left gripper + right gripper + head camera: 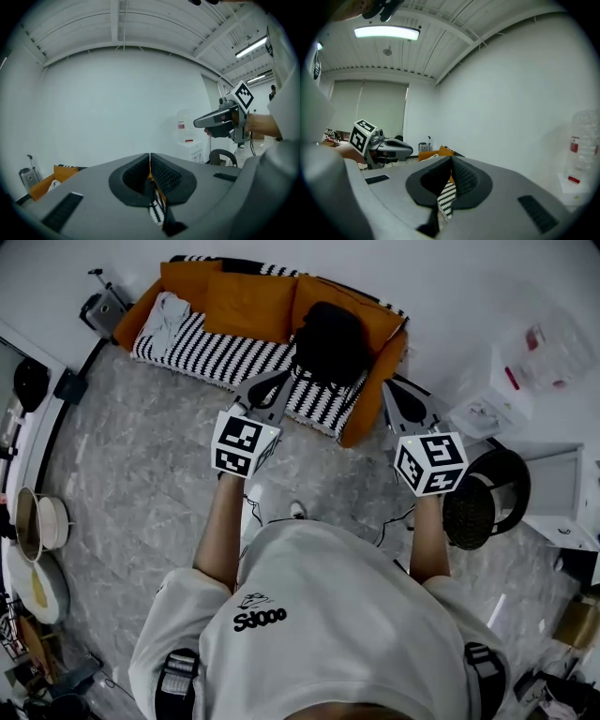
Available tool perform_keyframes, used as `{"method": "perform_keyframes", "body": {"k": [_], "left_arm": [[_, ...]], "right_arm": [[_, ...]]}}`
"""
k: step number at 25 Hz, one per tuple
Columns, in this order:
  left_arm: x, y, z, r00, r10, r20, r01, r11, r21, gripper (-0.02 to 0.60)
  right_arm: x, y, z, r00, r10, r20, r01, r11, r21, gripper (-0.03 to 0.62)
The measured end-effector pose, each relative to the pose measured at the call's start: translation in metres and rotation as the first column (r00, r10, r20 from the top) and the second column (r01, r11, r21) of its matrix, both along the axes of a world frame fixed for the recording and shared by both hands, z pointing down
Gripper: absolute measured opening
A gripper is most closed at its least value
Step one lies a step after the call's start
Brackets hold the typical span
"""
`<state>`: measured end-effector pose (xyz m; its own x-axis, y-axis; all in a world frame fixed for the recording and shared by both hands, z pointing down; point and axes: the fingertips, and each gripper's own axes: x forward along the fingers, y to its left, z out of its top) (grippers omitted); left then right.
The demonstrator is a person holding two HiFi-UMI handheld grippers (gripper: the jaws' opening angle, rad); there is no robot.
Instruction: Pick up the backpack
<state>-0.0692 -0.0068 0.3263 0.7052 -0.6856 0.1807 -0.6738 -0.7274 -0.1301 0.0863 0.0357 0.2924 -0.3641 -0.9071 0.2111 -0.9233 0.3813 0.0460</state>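
The black backpack (330, 341) sits upright on the right half of an orange sofa (246, 306) with a black-and-white striped seat cover. In the head view my left gripper (284, 376) is held out toward the sofa's front edge, just left of and below the backpack, not touching it. My right gripper (388, 383) hovers by the sofa's right armrest. In the left gripper view the left gripper (150, 157) has its jaws together with nothing between them. The right gripper (451, 160) is likewise shut and empty. Only slivers of stripe and orange show past the jaws.
A white cloth (170, 315) lies on the sofa's left end. A black round stool (487, 491) stands right of the person, with white cabinets (511, 381) behind it. Pots (39, 521) line the left edge. Cables (389, 521) trail on the grey marbled floor.
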Motion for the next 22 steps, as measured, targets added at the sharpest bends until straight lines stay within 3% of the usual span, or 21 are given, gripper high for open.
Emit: {"method": "perform_keyframes", "body": {"k": [9,22], "left_arm": [[-0.009,-0.034,0.013,1.0,0.028,-0.004,-0.028,0.999,-0.029,0.025],[-0.002,-0.12,0.052,1.0,-0.013,0.027,0.016,0.993,-0.113,0.025]], "right_arm": [[-0.005,-0.041,0.032,0.999,0.03,0.03,-0.026,0.992,-0.125,0.034],[-0.008,-0.153,0.076,0.993,-0.1,0.059,0.109,0.981,-0.159,0.037]]}}
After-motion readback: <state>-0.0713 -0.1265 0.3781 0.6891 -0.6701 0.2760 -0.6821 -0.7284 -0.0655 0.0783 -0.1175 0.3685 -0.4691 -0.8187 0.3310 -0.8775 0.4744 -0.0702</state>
